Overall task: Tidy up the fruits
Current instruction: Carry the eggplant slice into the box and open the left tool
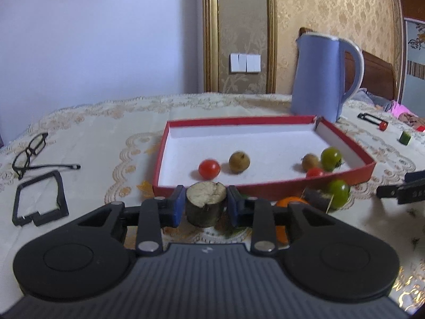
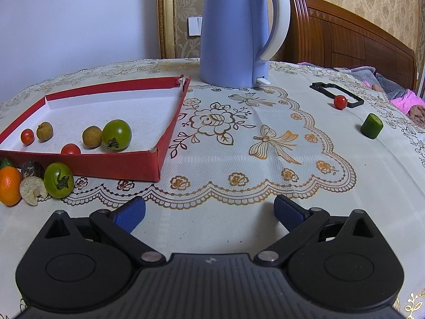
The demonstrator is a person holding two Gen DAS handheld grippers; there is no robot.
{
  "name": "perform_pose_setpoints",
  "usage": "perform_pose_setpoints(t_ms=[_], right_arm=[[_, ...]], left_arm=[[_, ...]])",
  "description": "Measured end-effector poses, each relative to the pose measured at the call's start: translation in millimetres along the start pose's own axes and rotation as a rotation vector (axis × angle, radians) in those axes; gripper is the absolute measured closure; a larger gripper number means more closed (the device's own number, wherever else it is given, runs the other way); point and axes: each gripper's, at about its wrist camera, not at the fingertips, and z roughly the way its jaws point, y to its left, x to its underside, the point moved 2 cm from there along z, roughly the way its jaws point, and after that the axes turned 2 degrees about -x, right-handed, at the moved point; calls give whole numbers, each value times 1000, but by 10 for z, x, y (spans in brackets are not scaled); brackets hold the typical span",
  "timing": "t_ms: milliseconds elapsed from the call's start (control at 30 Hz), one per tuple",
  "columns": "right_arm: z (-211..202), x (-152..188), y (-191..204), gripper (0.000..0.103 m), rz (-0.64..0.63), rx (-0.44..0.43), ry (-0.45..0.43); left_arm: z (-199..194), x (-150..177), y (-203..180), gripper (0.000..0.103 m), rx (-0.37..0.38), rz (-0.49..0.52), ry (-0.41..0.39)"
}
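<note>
My left gripper (image 1: 205,205) is shut on a dark cylindrical fruit piece with a pale cut top (image 1: 205,202), held just in front of the red tray (image 1: 265,186). The tray (image 2: 111,163) holds two red cherry tomatoes (image 1: 209,169), two brown longans (image 1: 239,161) and a green tomato (image 1: 331,158). Outside its front edge lie a green tomato (image 2: 58,179), an orange fruit (image 2: 9,186), a pale cut piece (image 2: 32,190) and a dark piece (image 2: 32,169). My right gripper (image 2: 209,211) is open and empty over the tablecloth.
A blue kettle (image 2: 233,29) stands behind the tray. At the right lie a red tomato (image 2: 340,102) by a black frame (image 2: 335,92) and a green cucumber piece (image 2: 372,126). Glasses (image 1: 29,154) and another black frame (image 1: 39,199) lie at the left.
</note>
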Motion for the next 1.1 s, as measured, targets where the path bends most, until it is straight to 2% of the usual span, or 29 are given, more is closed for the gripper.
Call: perform_pose_setpoints(t_ms=[100,200,433,533,633,833,1000,1100], right_arm=[[0,0,1,0,0,0,0],[0,0,1,0,0,0,0],[0,0,-1,0,0,0,0],[0,-1,-1,0,0,0,0],[1,0,0,0,0,0,0],[1,0,0,0,0,0,0],[1,1,-1,0,0,-1,0],[2,1,0,0,0,-1,0]], left_arm=[[-10,-133,18,73,10,-25,-27],[117,-306,45,73,-14,-57,-37],[713,-519,107,73,-66,-150,37],[884,-527,42,72,-132,-102,44],[1032,-556,51,72,-161,-96,62],[1271,-528,63,72,-184,-80,110],[1304,-466,100,72,-187,-86,116],[1280,-455,82,63,-184,-80,112]])
